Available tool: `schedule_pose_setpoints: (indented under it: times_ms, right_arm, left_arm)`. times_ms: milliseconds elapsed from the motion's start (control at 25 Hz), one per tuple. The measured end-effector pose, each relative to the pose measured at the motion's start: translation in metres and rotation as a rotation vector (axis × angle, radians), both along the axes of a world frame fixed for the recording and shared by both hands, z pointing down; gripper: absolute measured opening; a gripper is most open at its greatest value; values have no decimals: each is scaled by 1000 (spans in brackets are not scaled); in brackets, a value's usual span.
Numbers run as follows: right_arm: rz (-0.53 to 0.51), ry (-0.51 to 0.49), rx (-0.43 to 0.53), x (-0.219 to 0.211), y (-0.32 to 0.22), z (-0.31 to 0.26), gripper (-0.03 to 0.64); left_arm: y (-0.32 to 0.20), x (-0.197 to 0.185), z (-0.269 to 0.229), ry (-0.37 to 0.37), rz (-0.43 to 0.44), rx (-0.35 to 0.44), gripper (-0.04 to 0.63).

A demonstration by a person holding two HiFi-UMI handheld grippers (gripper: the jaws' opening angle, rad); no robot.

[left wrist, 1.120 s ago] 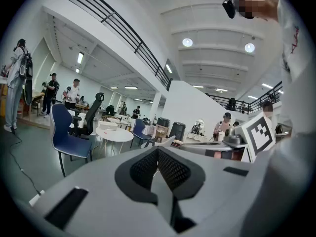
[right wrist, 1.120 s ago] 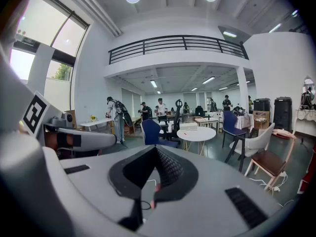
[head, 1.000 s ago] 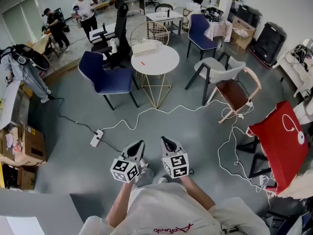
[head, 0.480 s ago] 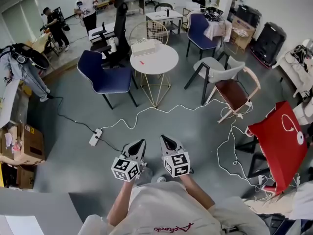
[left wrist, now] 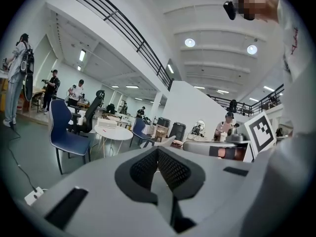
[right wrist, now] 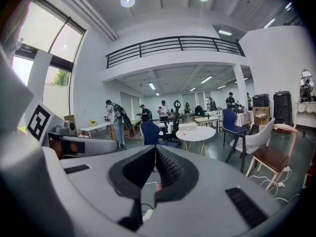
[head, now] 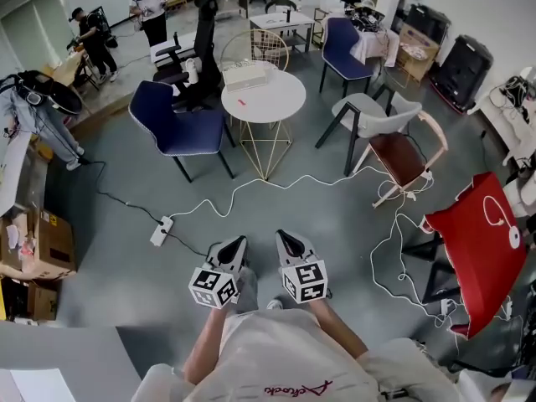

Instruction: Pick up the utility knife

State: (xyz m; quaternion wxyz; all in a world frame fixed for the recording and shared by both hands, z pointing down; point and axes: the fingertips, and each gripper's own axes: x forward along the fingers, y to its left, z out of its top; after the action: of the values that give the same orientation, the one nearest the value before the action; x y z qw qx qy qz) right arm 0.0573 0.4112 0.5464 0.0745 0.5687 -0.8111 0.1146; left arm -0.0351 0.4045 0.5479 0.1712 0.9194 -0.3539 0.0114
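Wide grey floor out front, and across it stands the round white counter, with a blue chair pulled up at its left side. A white cable snakes over the floor between the person and that counter.

Both tools sit low and close to the body, side by side, pointing ahead. The left tool has its jaws pressed together with nothing between them, and the right tool is just the same, closed tight and empty.

On the counter top there's a white box at the far edge, and nearer this way a small red sliver, which I take to be the utility knife. It lies alone on the bare top, well apart from both tools, almost dead ahead of the left one. So the left hand looks slightly nearer. The knife's too small from here to call its long axis with any confidence.
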Motion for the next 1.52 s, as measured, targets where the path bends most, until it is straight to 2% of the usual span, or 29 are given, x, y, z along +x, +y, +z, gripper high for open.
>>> schedule_pose_setpoints:
  times_ms: [280,760,1160,1520]
  right_arm:
    - [12,19,-23,11,-34,8,17]
    - [-34,65,-31,-1,-164,4,17]
    - [-42,84,-66,-26,-277,-11,17]
    - [-40,90,-75,-56,-368,-15,17]
  left_arm:
    - [-36,12,8,-4,21,-18,12]
    - [-161,5,6,22,0,-21,12]
    - [-270,-20,-12,31,-6,-40,12]
    - [-360,-51,-22,47,5,-26,12]
